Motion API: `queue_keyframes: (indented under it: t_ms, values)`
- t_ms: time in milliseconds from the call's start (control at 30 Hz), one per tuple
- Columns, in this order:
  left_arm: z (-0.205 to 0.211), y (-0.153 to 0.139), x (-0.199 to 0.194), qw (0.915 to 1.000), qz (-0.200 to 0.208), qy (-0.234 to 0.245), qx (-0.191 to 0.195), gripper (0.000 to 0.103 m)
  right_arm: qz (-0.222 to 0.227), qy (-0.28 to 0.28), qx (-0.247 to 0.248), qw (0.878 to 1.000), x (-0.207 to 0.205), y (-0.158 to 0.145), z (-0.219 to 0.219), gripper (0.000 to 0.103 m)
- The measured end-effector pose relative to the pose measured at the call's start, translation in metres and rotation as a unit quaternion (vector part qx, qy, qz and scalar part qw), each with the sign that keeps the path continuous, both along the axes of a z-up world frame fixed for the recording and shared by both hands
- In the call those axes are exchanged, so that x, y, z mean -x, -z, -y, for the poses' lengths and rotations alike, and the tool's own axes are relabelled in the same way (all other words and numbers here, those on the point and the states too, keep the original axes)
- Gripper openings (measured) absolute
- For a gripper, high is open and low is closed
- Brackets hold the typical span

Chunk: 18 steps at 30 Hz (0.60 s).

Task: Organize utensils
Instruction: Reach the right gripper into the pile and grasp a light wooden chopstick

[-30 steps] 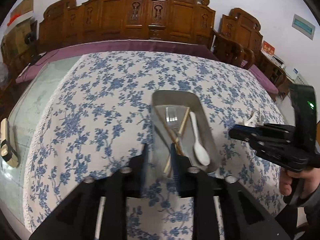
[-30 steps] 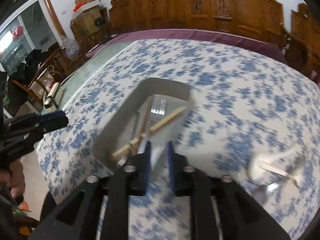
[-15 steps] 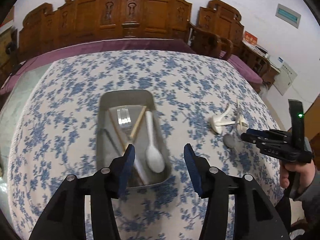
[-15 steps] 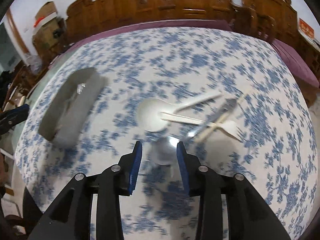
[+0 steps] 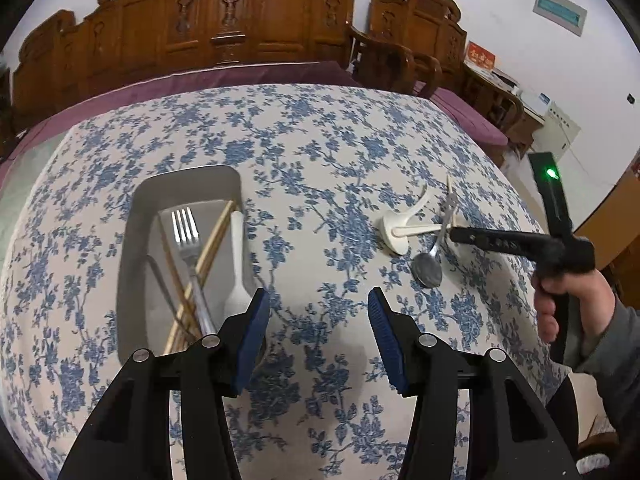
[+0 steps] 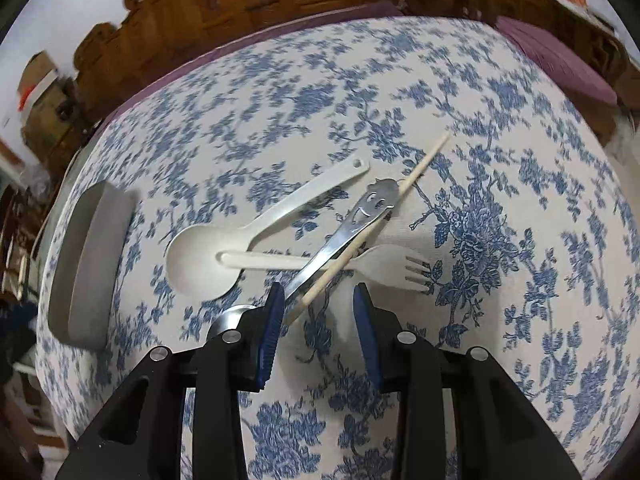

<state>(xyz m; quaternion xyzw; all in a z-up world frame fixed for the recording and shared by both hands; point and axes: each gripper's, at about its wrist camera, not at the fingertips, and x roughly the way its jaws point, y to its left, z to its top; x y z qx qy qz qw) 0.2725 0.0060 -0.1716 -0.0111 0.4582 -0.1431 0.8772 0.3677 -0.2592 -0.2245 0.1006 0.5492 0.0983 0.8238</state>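
Note:
A grey tray (image 5: 136, 216) holds a metal fork (image 5: 186, 236), wooden chopsticks (image 5: 214, 240) and a white spoon (image 5: 237, 264). My left gripper (image 5: 318, 312) is open over bare cloth just right of the tray, with nothing between its fingers. My right gripper (image 6: 318, 304) is open, low over a loose pile: a white soup spoon (image 6: 200, 256), a white plastic fork (image 6: 400, 266), a metal spoon (image 6: 360, 216) and a single chopstick (image 6: 420, 168). The chopstick's near end and the metal spoon's neck lie between the right fingers, with no pad pressing on them. The tray (image 6: 92, 264) sits far left in the right wrist view.
A blue-flowered cloth (image 5: 320, 140) covers the round table. Carved wooden chairs (image 5: 248, 20) line the far side. A hand (image 5: 568, 292) holds the right gripper (image 5: 456, 234) at the table's right edge. Cloth between tray and pile is bare.
Both grippers have opened. The left one slid right, off the tray. The right one swung from the tray to the loose pile and came lower over it.

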Motion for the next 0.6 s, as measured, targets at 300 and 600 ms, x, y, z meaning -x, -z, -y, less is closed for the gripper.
queue_keyframes:
  t_ms: [300, 600]
  values:
    - [0.02, 0.0, 0.002, 0.9998, -0.001, 0.018, -0.004, 0.049, -0.031, 0.035, -0.018, 0.999, -0.008, 0.012, 0.006, 0.013]
    - [0.055, 0.004, -0.009, 0.999, -0.001, 0.045, -0.009, 0.049, -0.008, 0.018, 0.0, 1.0, 0.021, -0.004, 0.029, 0.006]
